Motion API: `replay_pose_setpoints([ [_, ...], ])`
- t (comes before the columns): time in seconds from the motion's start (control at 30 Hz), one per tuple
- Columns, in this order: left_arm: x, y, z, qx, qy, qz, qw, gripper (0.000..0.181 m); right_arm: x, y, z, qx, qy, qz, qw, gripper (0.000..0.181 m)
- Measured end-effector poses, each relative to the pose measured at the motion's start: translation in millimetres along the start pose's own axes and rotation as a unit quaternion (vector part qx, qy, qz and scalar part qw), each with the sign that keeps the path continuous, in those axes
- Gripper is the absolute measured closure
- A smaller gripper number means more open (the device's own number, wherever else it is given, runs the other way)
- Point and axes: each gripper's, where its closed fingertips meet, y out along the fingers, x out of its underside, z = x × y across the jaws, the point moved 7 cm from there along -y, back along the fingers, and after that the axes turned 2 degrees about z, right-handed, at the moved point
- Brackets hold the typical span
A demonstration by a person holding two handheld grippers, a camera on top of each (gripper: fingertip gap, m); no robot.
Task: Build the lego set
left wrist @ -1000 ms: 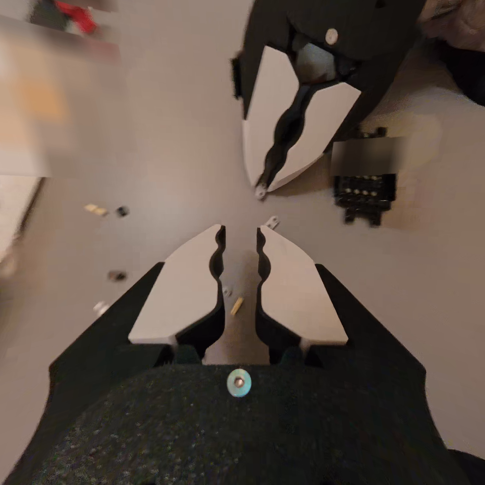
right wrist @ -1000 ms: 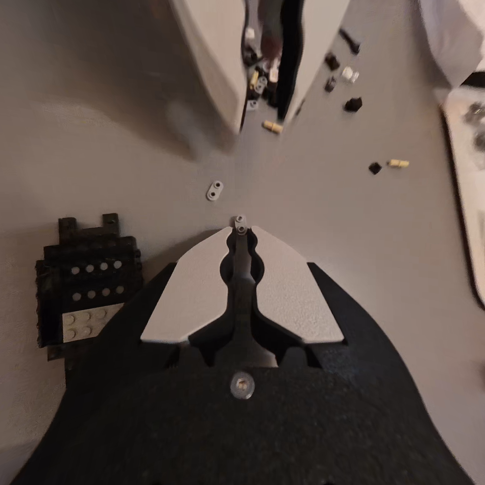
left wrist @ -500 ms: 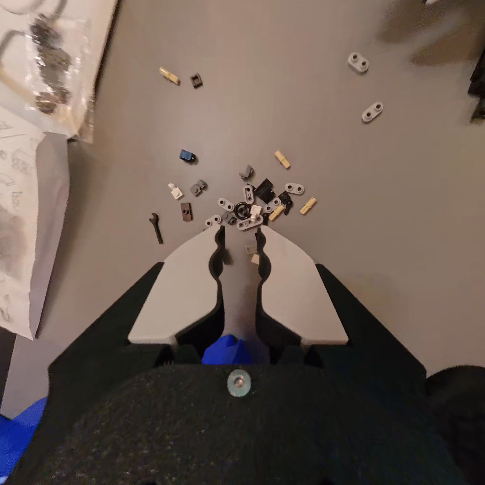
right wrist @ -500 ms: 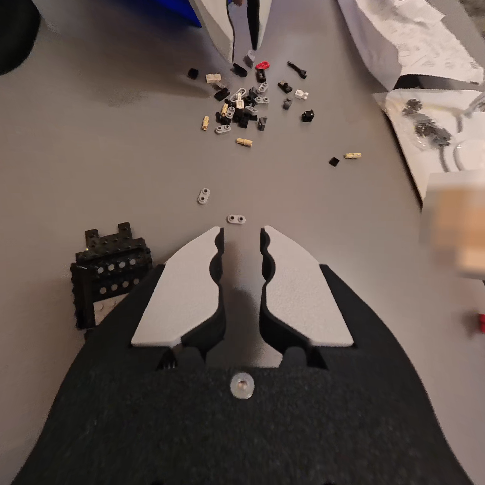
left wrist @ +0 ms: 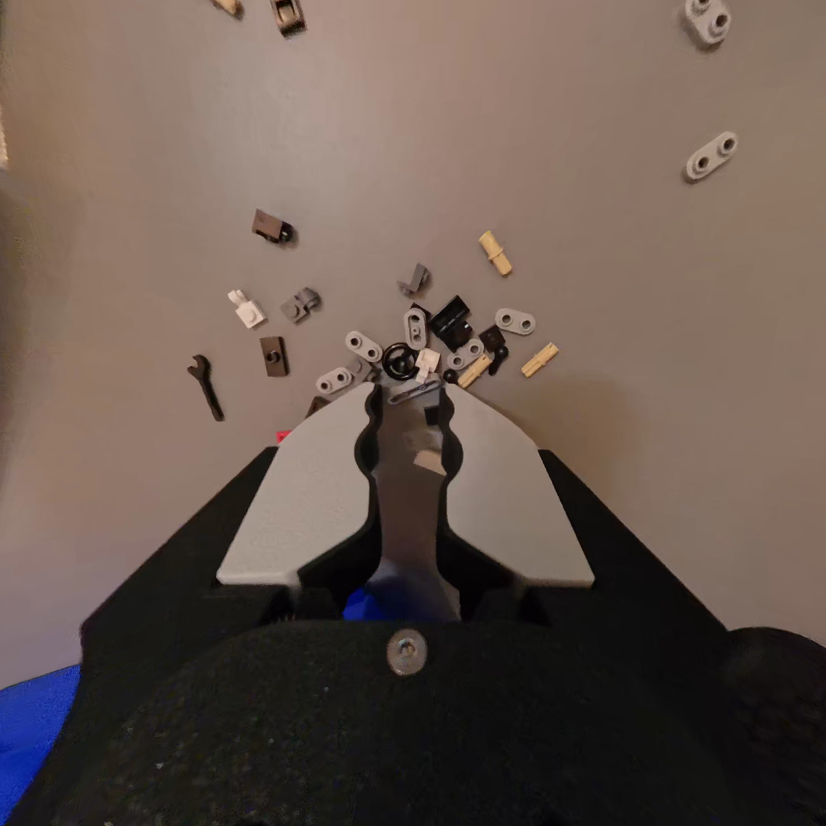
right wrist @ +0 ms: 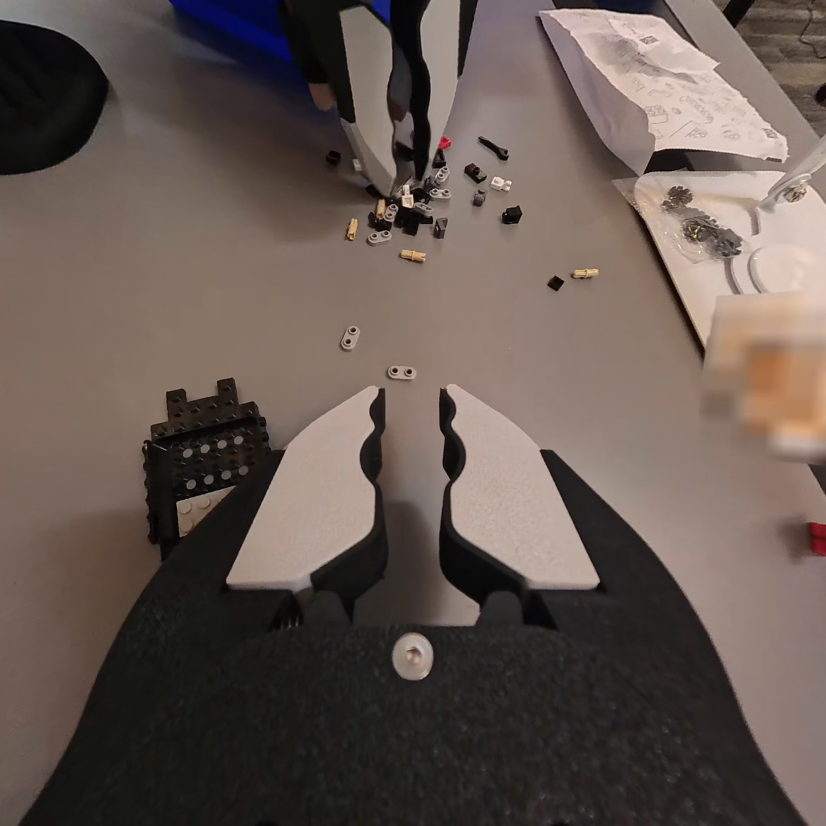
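Observation:
My left gripper (left wrist: 411, 391) is open and low over a pile of small loose pieces (left wrist: 429, 348), grey, black and tan. A thin grey piece (left wrist: 413, 393) lies between its tips. The right wrist view shows it at the far side, tips down in the pile (right wrist: 402, 210). My right gripper (right wrist: 411, 393) is open and empty above the table. A grey two-hole plate (right wrist: 401, 372) lies just beyond its tips, and a second one (right wrist: 351, 337) lies farther left. A black studded assembly (right wrist: 205, 451) with a light grey plate sits left of the right gripper.
A printed paper sheet (right wrist: 661, 80) and a clear bag of dark parts (right wrist: 701, 232) lie at the right. A small red piece (right wrist: 818, 536) sits at the right edge. A black wrench piece (left wrist: 205, 386) lies left of the pile. A blue object (left wrist: 27, 715) is near the left gripper. About 20 cm separates my left fingertips from my right.
My right gripper opened and let go of the grey two-hole plate, which now lies on the table. My left gripper moved away from the right one to the pile and came down close.

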Motion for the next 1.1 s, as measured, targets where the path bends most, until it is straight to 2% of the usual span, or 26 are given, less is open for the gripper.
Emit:
replay_pose_setpoints([
  [0.17, -0.4, 1.9, 0.3, 0.012, -0.017, 0.014, 1.000, 0.157, 0.9, -0.2, -0.3, -0.001, 0.000, -0.001, 1.000, 0.159],
  [0.3, -0.8, 2.5, 2.9, 0.016, -0.015, 0.019, 1.000, 0.174, 2.1, 0.9, -1.0, -0.003, 0.001, -0.003, 1.000, 0.160],
  [0.4, 1.4, 0.2, 6.7, -0.005, -0.001, 0.026, 1.000, 0.175, 1.3, 0.1, -1.2, -0.001, -0.001, 0.000, 1.000, 0.160],
  [0.53, 1.2, -18.7, 21.0, -0.030, 0.006, 0.097, 0.995, 0.177, -5.7, -1.7, -4.3, -0.007, 0.000, 0.024, 1.000, 0.161],
  [0.67, -13.6, -45.7, 52.8, 0.023, 0.015, 0.226, 0.974, 0.177, -26.0, 0.0, -22.5, -0.025, -0.039, 0.085, 0.995, 0.161],
  [0.7, -18.6, -51.0, 59.3, 0.008, 0.030, 0.253, 0.967, 0.177, -30.9, 1.5, -28.2, -0.036, -0.036, 0.094, 0.994, 0.160],
  [0.77, -28.3, -59.0, 76.5, -0.045, 0.093, 0.294, 0.950, 0.177, -39.8, 3.8, -35.0, -0.093, 0.045, 0.117, 0.988, 0.161],
  [0.9, -44.5, -69.5, 108.3, -0.158, 0.171, 0.355, 0.905, 0.177, -50.4, -0.5, -27.6, -0.164, 0.210, 0.182, 0.946, 0.161],
  [1.0, -49.0, -73.7, 119.2, -0.233, 0.206, 0.371, 0.875, 0.177, -53.4, 1.8, -27.9, -0.184, 0.278, 0.194, 0.923, 0.160],
  [1.1, -50.1, -72.8, 125.1, -0.276, 0.231, 0.363, 0.860, 0.177, -61.0, 2.0, -30.4, -0.198, 0.319, 0.229, 0.898, 0.160],
])
